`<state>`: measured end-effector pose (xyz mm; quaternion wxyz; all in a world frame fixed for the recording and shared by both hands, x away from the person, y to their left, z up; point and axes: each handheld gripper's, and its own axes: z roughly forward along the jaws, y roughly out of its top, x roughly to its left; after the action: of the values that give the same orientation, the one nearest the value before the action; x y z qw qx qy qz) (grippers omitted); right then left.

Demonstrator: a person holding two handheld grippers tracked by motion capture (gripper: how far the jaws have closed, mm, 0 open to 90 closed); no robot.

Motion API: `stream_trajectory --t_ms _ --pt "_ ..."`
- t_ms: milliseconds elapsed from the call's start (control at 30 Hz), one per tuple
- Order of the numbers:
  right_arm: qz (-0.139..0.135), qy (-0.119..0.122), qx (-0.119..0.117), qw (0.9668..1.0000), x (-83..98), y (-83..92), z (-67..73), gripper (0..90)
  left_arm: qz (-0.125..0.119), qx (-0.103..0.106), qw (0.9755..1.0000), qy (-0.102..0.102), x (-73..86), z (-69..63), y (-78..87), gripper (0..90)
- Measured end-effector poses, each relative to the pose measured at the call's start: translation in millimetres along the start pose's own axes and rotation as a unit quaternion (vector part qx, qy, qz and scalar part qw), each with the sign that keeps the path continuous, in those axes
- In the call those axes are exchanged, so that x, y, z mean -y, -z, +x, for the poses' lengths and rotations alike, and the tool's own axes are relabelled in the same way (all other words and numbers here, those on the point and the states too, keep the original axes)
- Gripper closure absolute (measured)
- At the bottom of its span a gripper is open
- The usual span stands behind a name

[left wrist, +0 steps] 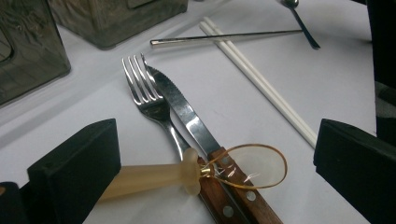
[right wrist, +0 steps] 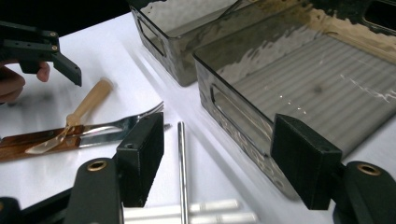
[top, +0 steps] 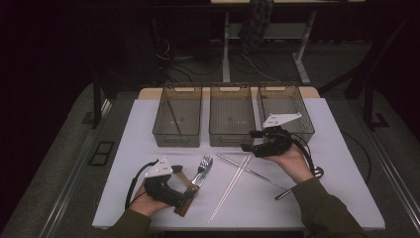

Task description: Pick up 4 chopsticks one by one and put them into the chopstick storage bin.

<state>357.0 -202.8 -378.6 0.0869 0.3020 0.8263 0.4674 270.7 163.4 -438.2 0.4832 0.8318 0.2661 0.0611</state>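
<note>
My right gripper [top: 246, 147] hangs open-jawed by the middle bin [top: 231, 119], holding nothing. My left gripper [top: 184, 174] stands wide around the small amber spoon [left wrist: 187, 170] lying across the knife [left wrist: 205, 140]: light, brittle, slippery; I'd take its thick handle.

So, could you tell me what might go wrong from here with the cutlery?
The metal chopstick crosses the white chopsticks, so the open right gripper may drag both. The small plastic spoon lies across the knife and fork, so the open left gripper could catch the wrong piece.
</note>
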Motion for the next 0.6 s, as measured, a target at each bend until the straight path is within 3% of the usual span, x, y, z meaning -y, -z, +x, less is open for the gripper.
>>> stream_trajectory --t_ms 367,600 --pt "0.011 -0.003 0.014 0.9998 26.6 18.2 -4.8 33.6 0.003 0.002 1.0 -0.003 1.7 -2.9 0.6 0.0" --pt "0.023 -0.011 0.007 0.9996 41.5 26.0 -3.1 36.0 -0.002 0.001 1.0 -0.002 1.9 -3.3 3.9 0.0"
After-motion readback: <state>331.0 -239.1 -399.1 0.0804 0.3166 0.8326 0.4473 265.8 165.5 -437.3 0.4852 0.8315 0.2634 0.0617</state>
